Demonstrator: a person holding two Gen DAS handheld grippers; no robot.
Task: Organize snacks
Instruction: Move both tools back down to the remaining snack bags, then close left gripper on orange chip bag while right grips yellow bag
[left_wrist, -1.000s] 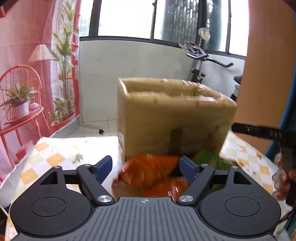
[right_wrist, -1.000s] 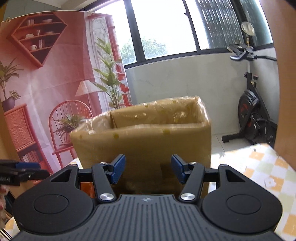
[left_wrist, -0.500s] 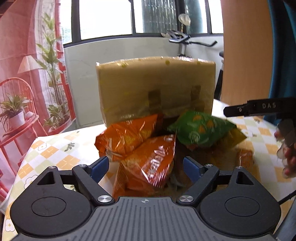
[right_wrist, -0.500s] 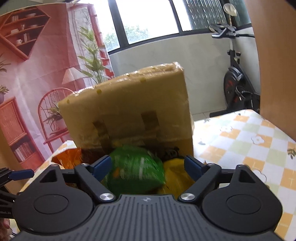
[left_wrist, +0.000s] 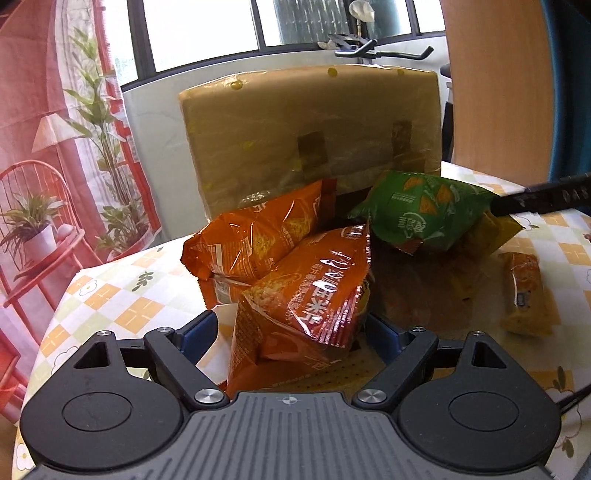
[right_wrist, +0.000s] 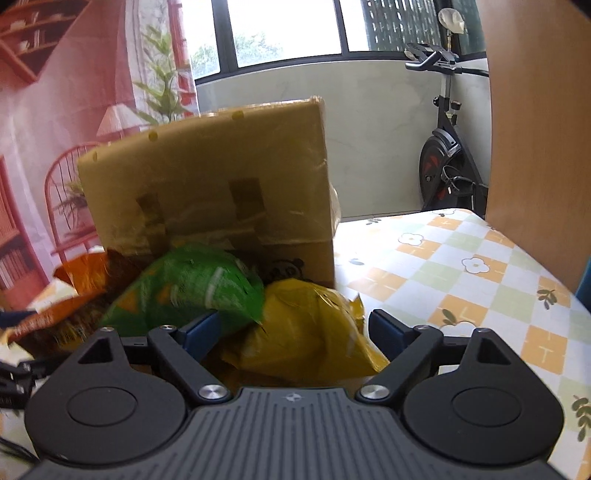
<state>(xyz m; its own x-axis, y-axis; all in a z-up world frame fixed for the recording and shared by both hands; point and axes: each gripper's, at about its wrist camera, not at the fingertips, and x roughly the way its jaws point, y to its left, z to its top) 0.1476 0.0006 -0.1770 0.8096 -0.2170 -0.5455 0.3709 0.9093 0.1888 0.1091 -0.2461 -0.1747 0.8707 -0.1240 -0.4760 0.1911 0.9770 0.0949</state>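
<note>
Snack bags lie heaped on a checked, flower-print surface (left_wrist: 122, 295) as two hand-held grippers close in from the near edge.

The left gripper (left_wrist: 291, 332) has its jaws apart; they have just been opening, and the near end of an orange bag (left_wrist: 310, 306) sits between the blue pads (left_wrist: 195, 334), which do not visibly press on it. Just beyond, at 11 o'clock from that bag, a second orange bag (left_wrist: 255, 236) leans across the pile. At 1 o'clock a green bag (left_wrist: 421, 218) rests on top of the heap, partly covering a yellow bag (left_wrist: 495, 236). A small orange packet (left_wrist: 524, 291) lies by itself on the surface at 3 o'clock, apart from the heap. A black bar of the other tool (left_wrist: 543, 195) reaches in from the right edge, near the green bag's end.

The right gripper (right_wrist: 291, 332) also stands with jaws wide, having just been opening. The yellow bag (right_wrist: 306, 332) lies between its pads, with no clear pressing seen; the left pad is close to the green bag (right_wrist: 192, 288), which is blurred there.

Behind the heap, at 12 o'clock in both views, a cardboard box (left_wrist: 314, 136) wrapped in clear tape stands tipped up, its broad taped face toward the cameras and its lower edge among the bags.

Farther back stand a pale wall, windows, an exercise bike (right_wrist: 447, 155) and a red printed backdrop (left_wrist: 44, 129).
</note>
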